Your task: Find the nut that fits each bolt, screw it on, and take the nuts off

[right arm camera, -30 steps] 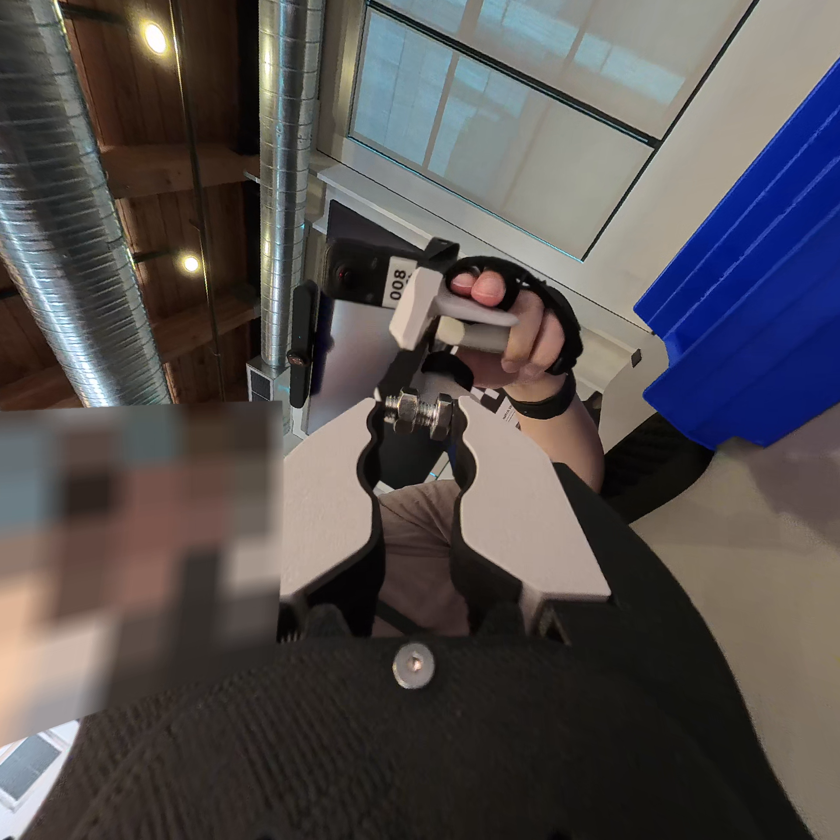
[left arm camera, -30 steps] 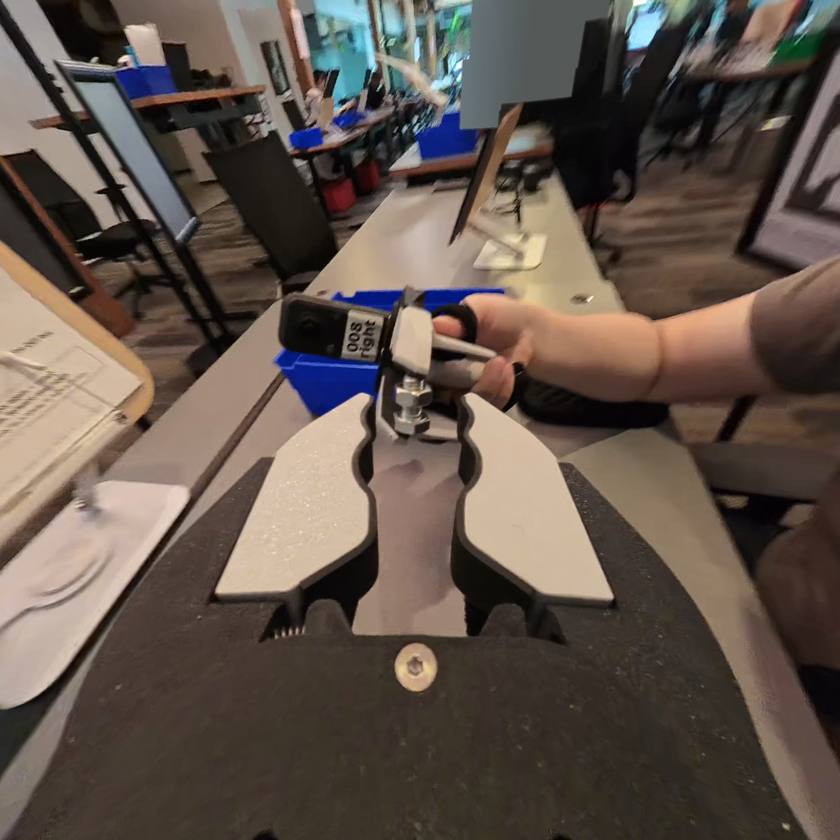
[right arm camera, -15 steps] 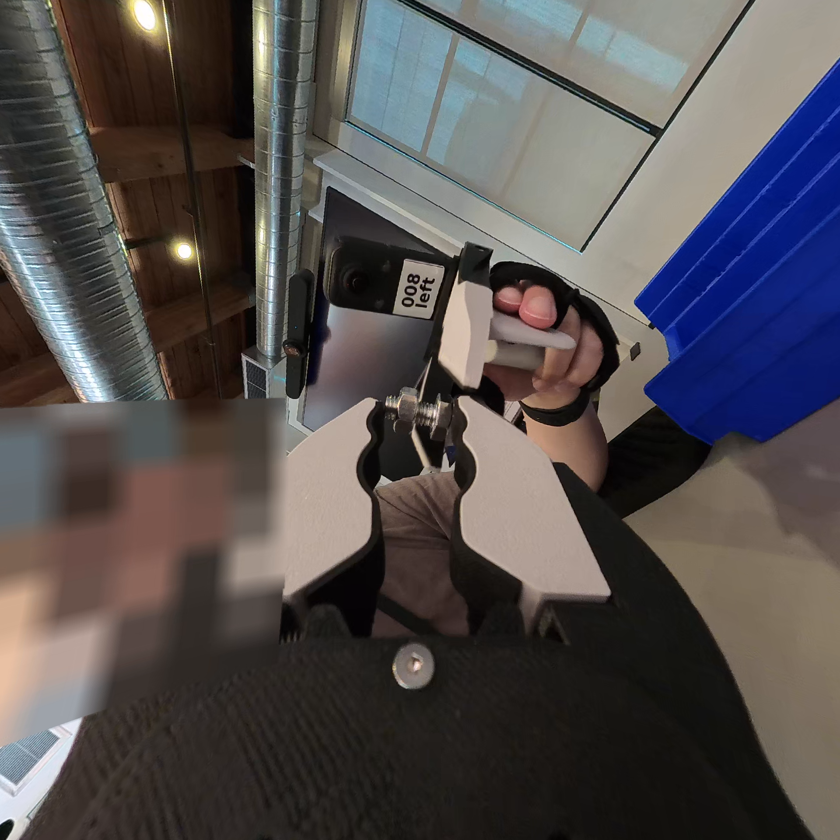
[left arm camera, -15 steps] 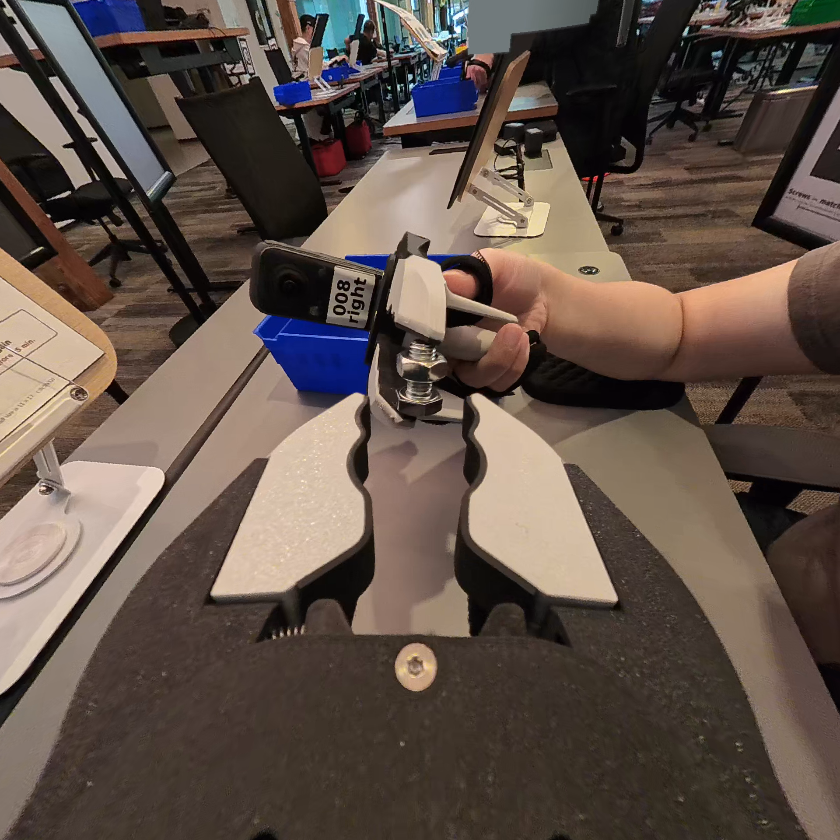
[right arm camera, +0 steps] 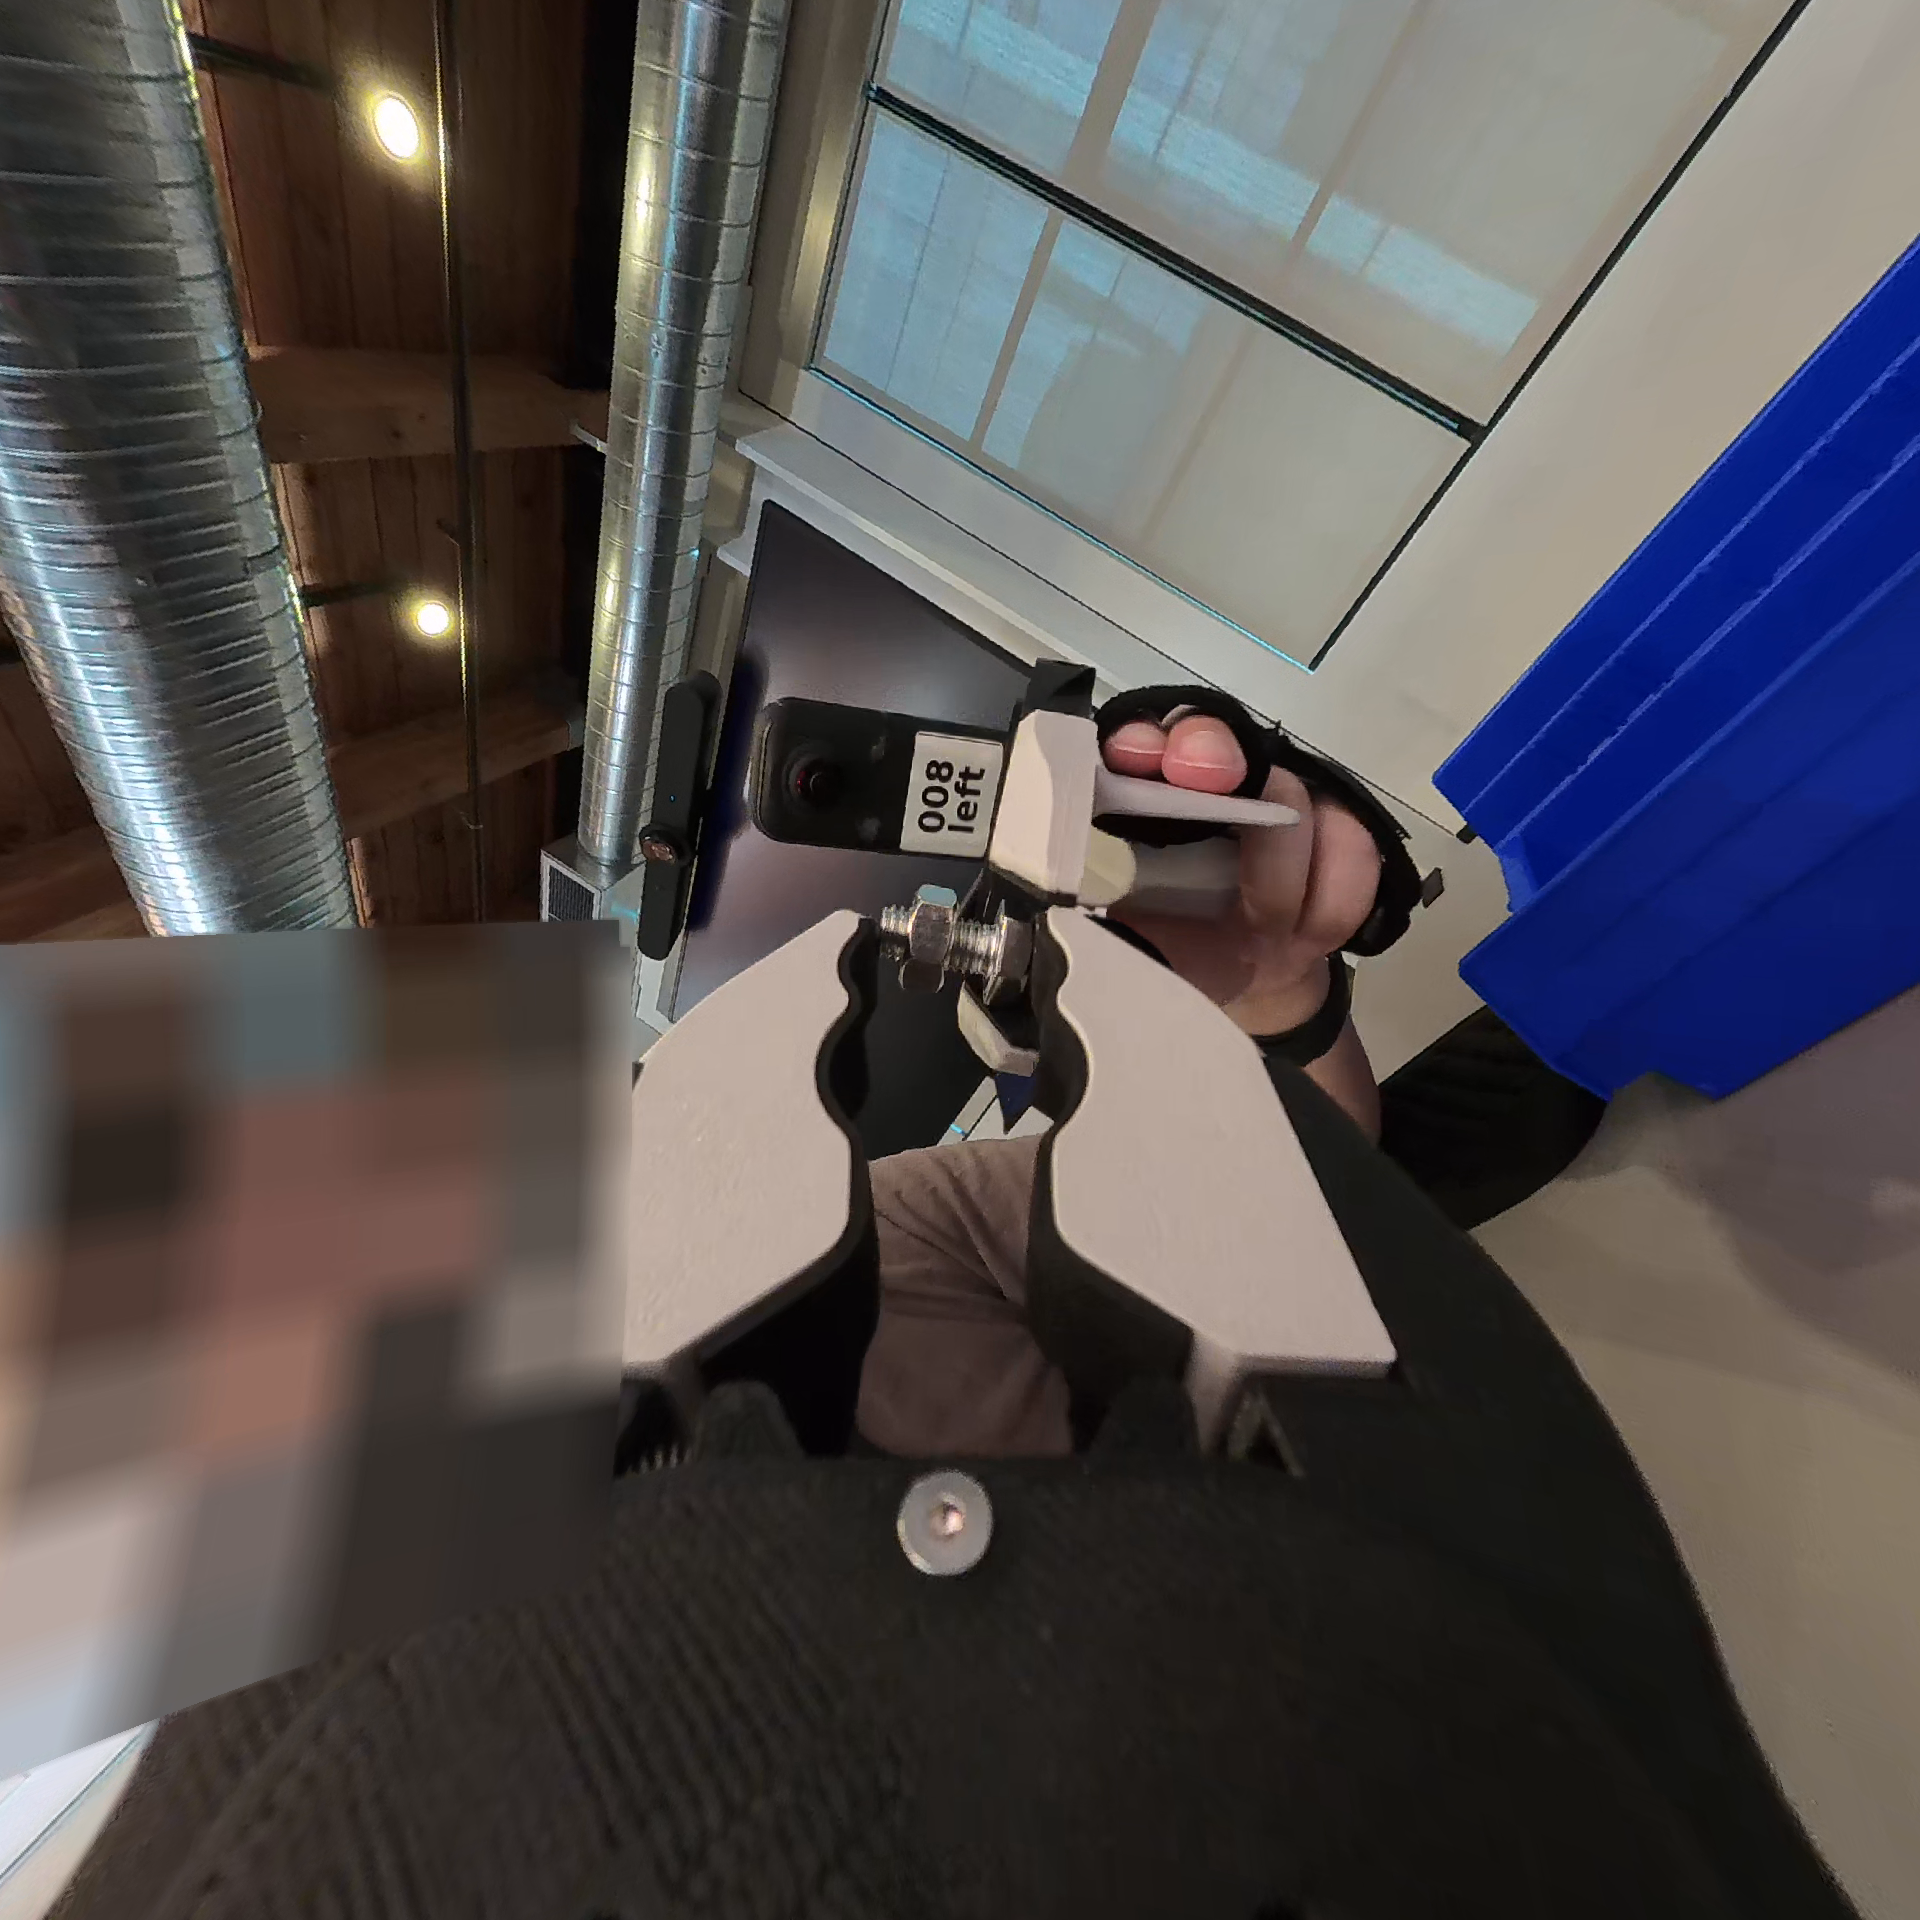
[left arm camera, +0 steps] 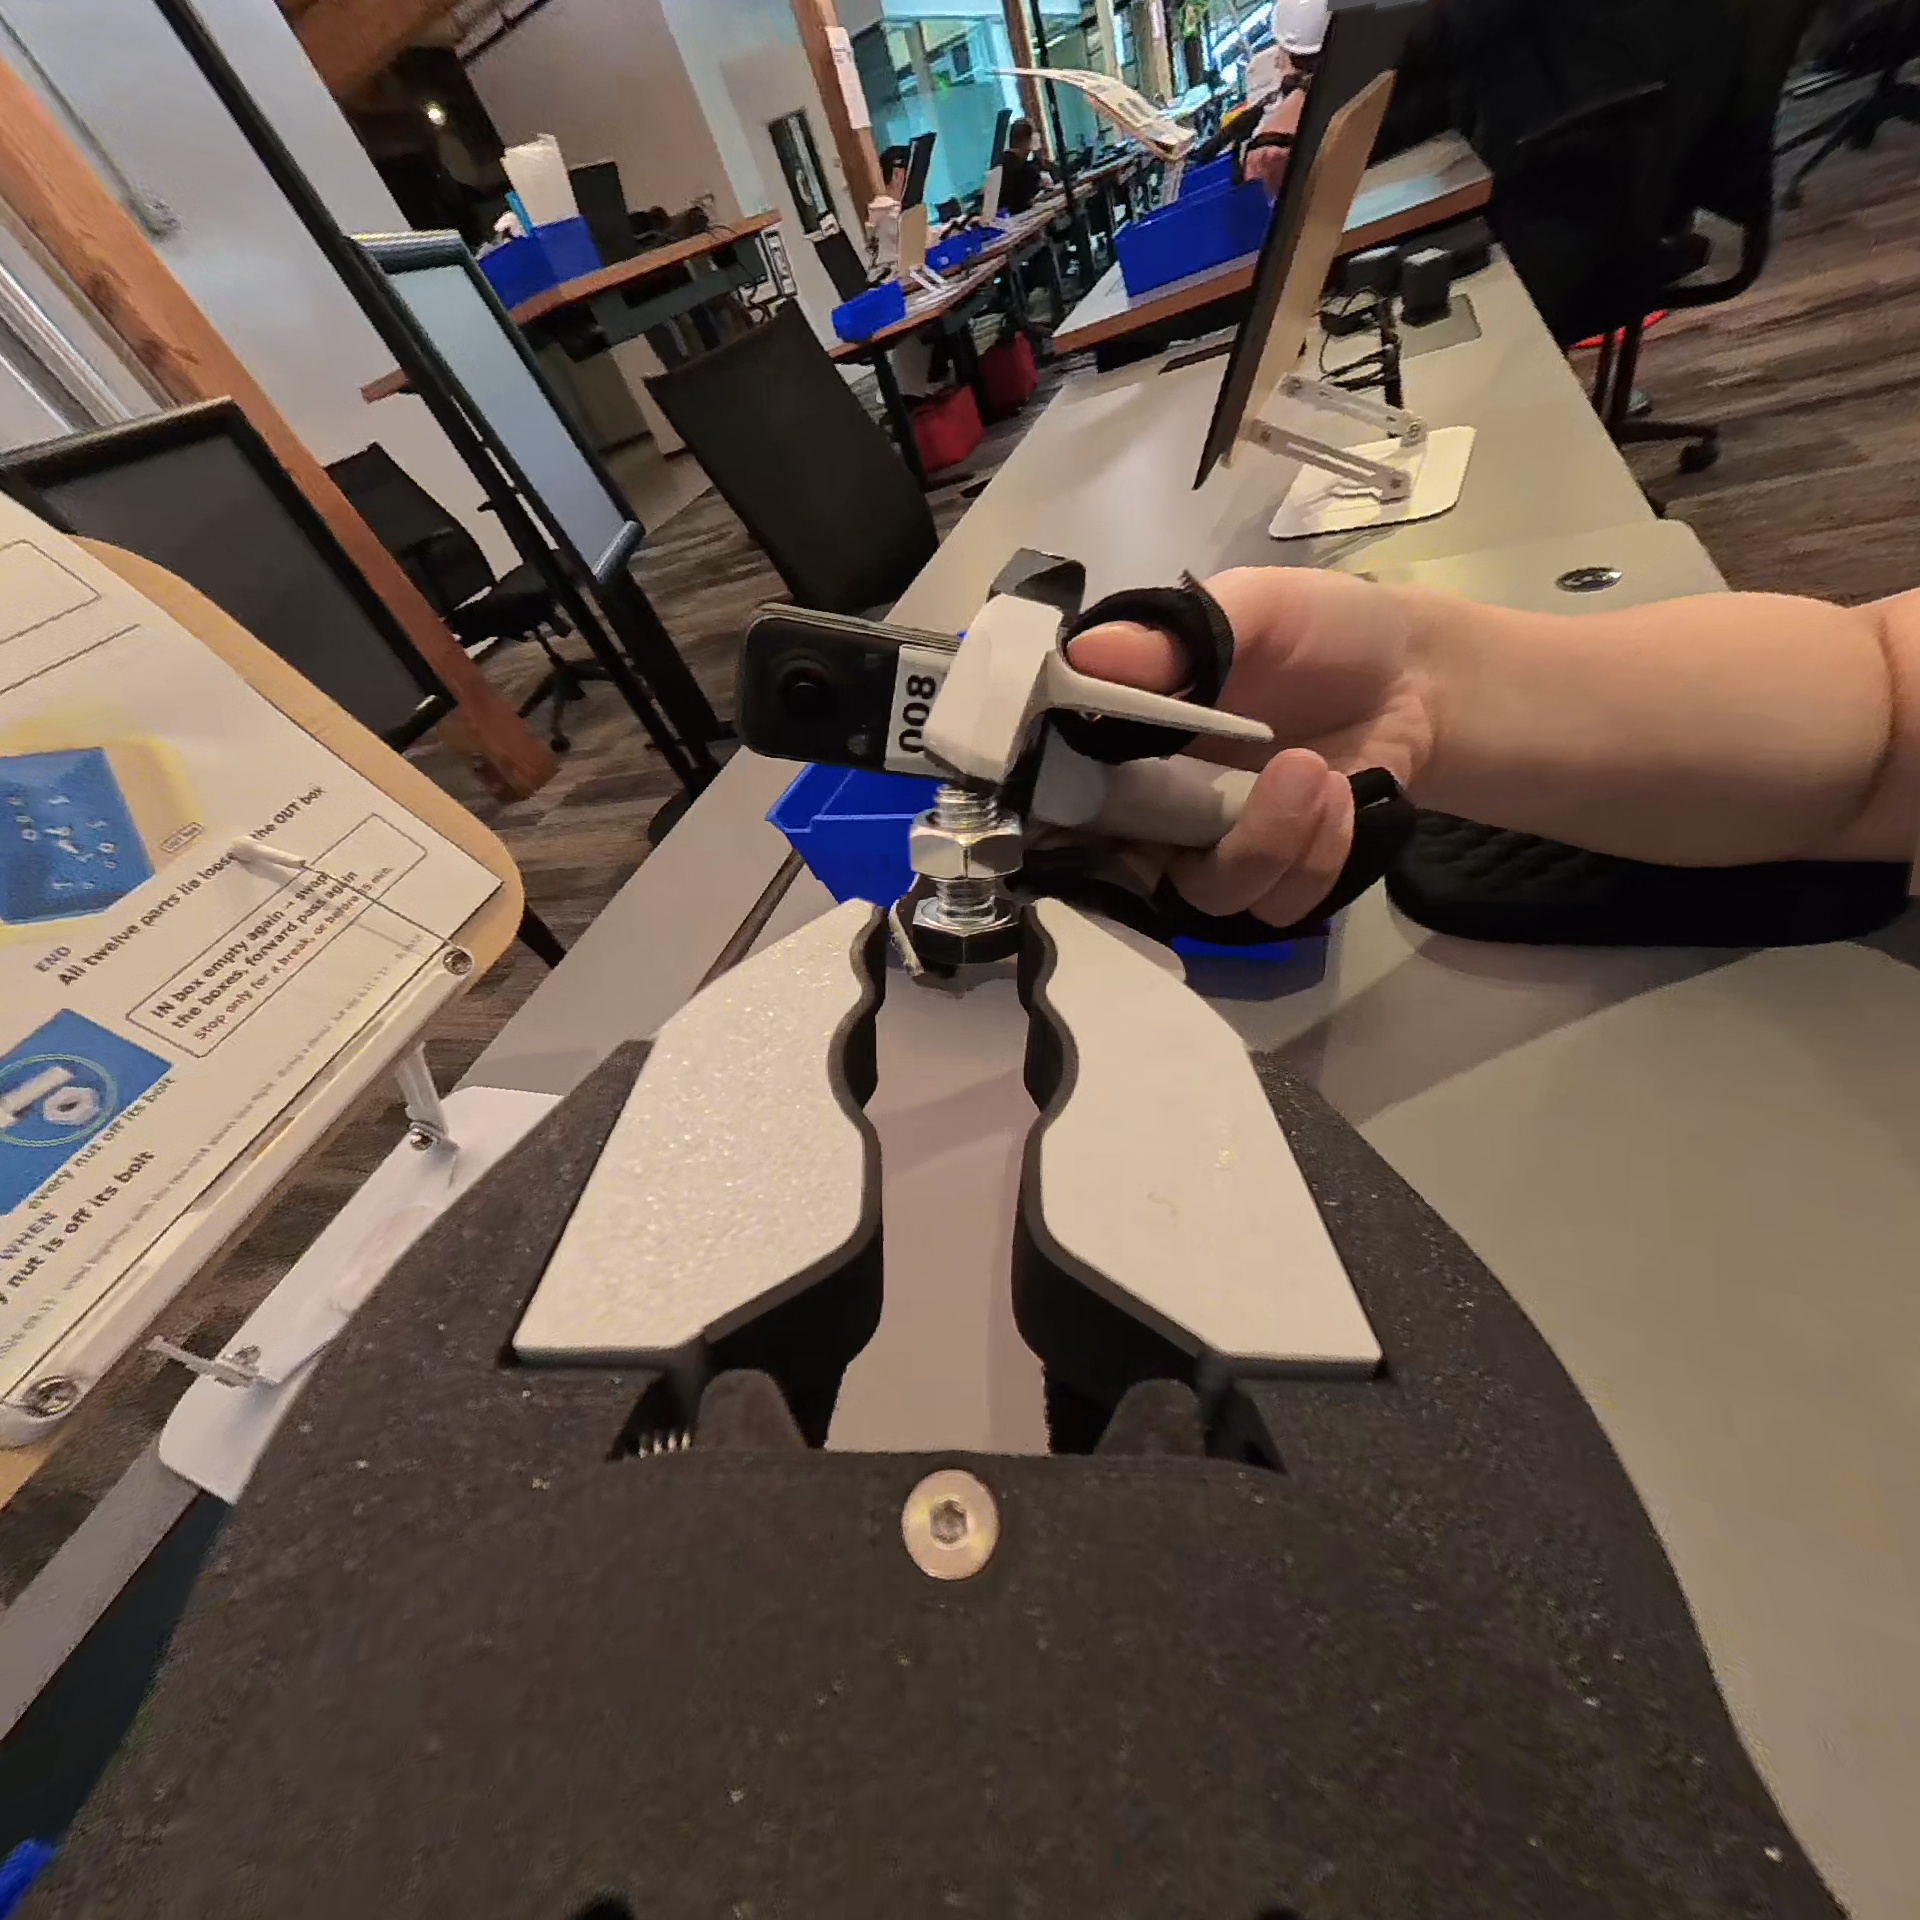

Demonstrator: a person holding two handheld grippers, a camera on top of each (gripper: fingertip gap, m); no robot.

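Observation:
A silver bolt (left arm camera: 964,883) stands upright in the left wrist view, with a hex nut (left arm camera: 966,847) partway along its thread. My left gripper (left arm camera: 954,935) is shut on the darker hex head (left arm camera: 956,932) at the bolt's lower end. My right gripper (right arm camera: 951,935) holds the same bolt (right arm camera: 977,940) lengthwise between its fingertips, the nut (right arm camera: 930,935) near its left finger. In the right wrist view the left gripper's fingers (right arm camera: 995,1029) pinch the bolt's right end. The bolt is held in the air above the grey table (left arm camera: 1558,1143).
A blue bin (left arm camera: 847,842) stands on the table just behind the grippers and also shows in the right wrist view (right arm camera: 1714,727). An instruction board (left arm camera: 208,935) on a stand is at the left. A black pad (left arm camera: 1621,883) lies under the right forearm. A monitor (left arm camera: 1299,291) stands farther back. The grippers are tip to tip, or close to it.
My left gripper has moved up to the bolt and closed on its lower hex head. My right gripper has kept hold of the bolt and tilted a little.

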